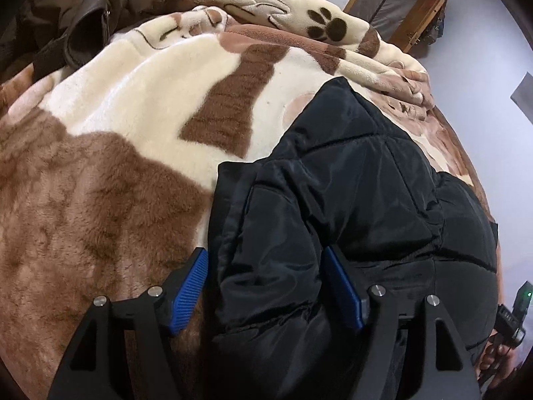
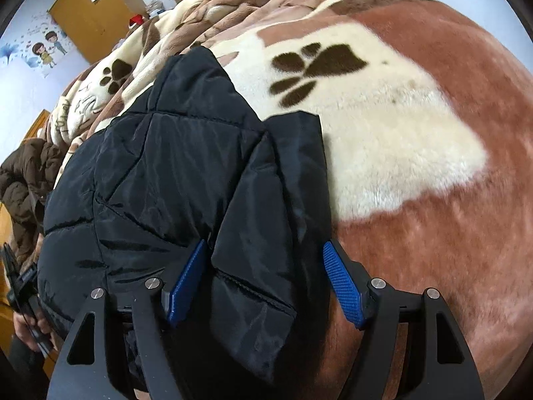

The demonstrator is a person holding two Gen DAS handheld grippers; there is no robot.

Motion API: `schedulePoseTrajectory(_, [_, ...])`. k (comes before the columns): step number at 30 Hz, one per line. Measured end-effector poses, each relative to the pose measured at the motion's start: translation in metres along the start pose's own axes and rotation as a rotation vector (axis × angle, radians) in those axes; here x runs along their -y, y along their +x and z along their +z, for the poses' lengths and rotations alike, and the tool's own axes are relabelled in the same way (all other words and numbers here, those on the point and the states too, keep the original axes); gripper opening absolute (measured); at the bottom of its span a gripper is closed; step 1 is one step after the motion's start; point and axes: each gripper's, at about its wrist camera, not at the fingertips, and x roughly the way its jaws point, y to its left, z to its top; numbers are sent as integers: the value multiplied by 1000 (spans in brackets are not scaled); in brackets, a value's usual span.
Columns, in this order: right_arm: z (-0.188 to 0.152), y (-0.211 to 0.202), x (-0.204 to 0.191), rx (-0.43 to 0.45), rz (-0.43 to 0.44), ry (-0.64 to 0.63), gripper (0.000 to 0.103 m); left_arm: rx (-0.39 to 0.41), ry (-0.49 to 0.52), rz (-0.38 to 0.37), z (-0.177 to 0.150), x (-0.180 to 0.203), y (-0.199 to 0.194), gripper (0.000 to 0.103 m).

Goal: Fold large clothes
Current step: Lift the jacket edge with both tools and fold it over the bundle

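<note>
The black padded jacket (image 1: 349, 200) lay partly folded on the bed's blanket (image 1: 116, 166), both the left gripper (image 1: 266, 290) and right gripper (image 2: 266, 286) fingers spread wide astride its near corners, gripping nothing, further folding evidently pending.

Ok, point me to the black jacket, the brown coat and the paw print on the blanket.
black jacket (image 1: 366, 183): left wrist view, quilted middle panel.
brown coat (image 1: 100, 3): left wrist view, puffy folds at top left.
paw print (image 2: 313, 70): right wrist view, dark pad on the cream patch.
</note>
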Motion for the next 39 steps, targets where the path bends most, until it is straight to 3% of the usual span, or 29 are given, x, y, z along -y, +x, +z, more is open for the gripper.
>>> schedulePoseTrajectory(5, [12,14,3,-26,21,1,74,-18,-6,6,10,3,14,82])
schedulePoseTrajectory(10, [19,28,12,-65,94,50,77,-44,-68,-62,15,-7,27,86])
schedulePoseTrajectory(12, [16,26,13,-73,114,55,75,-48,-80,-83,12,-10,26,86])
schedulePoseTrajectory(13, [14,23,13,-76,135,55,69,-52,-82,-92,10,-10,25,85])
schedulePoseTrajectory(15, [9,18,12,-78,142,40,64,-59,-86,-114,4,-12,21,84])
schedulePoseTrajectory(20, [14,31,20,-117,207,62,67,-94,-107,-167,5,-16,28,84])
schedulePoseTrajectory(26, [23,49,15,-143,241,68,70,-121,-83,-164,13,-10,40,85])
schedulePoseTrajectory(29, [22,46,14,-139,262,64,55,-120,-62,-181,13,-5,38,71])
schedulePoseTrajectory(34, [26,30,2,-121,245,44,35,-90,13,-157,16,12,17,36])
schedulePoseTrajectory(39, [32,-2,-10,-74,243,8,26,-9,56,-138,24,26,-26,28])
